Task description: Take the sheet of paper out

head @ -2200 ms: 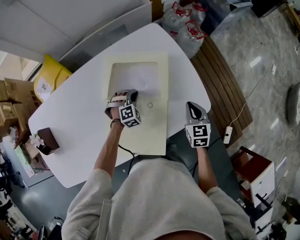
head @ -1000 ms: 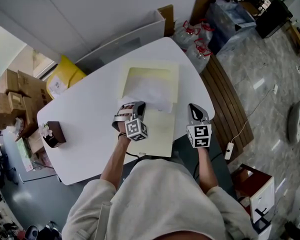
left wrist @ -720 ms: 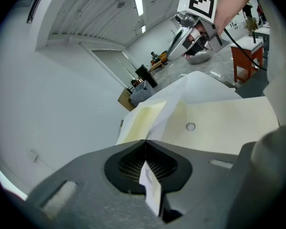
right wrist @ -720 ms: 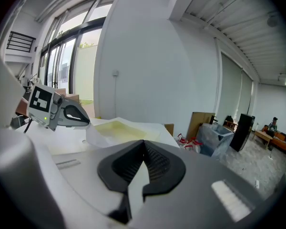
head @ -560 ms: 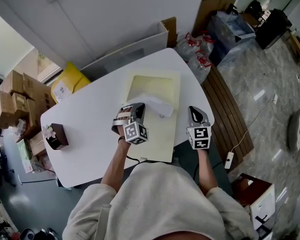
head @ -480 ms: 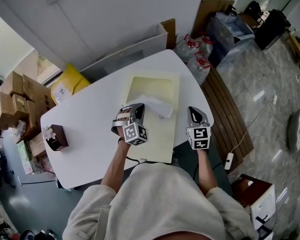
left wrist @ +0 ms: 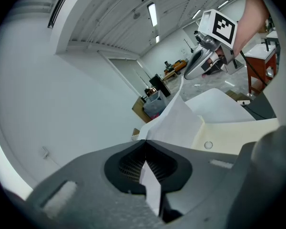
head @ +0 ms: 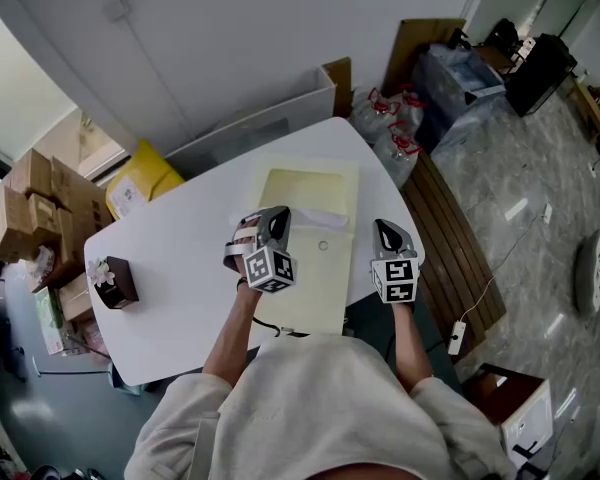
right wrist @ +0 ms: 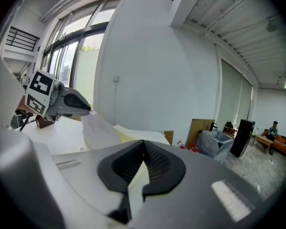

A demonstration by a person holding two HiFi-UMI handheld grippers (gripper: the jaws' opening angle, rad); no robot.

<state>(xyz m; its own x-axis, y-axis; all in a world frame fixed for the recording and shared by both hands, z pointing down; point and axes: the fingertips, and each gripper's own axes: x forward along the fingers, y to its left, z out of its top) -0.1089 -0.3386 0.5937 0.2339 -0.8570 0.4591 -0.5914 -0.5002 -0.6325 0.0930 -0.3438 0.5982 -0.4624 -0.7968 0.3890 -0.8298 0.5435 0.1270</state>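
A cream folder (head: 305, 268) lies open on the white table (head: 180, 268), with a snap button (head: 323, 245) on it. My left gripper (head: 277, 224) is shut on a corner of the white sheet of paper (head: 318, 216) and holds it raised above the folder. In the left gripper view the sheet (left wrist: 174, 123) runs from the closed jaws down toward the folder (left wrist: 238, 135). My right gripper (head: 387, 234) is at the folder's right edge, and in the right gripper view a cream flap (right wrist: 135, 185) sits pinched between its closed jaws.
A small brown box (head: 115, 282) stands at the table's left end. Cardboard boxes (head: 35, 203) and a yellow bag (head: 140, 178) lie beyond the left side. A wooden bench (head: 455, 238) and bagged bottles (head: 390, 128) are at the right.
My left gripper has risen with the sheet, which now stands higher above the folder and shows less of its face. The right gripper has stayed at the folder's right edge.
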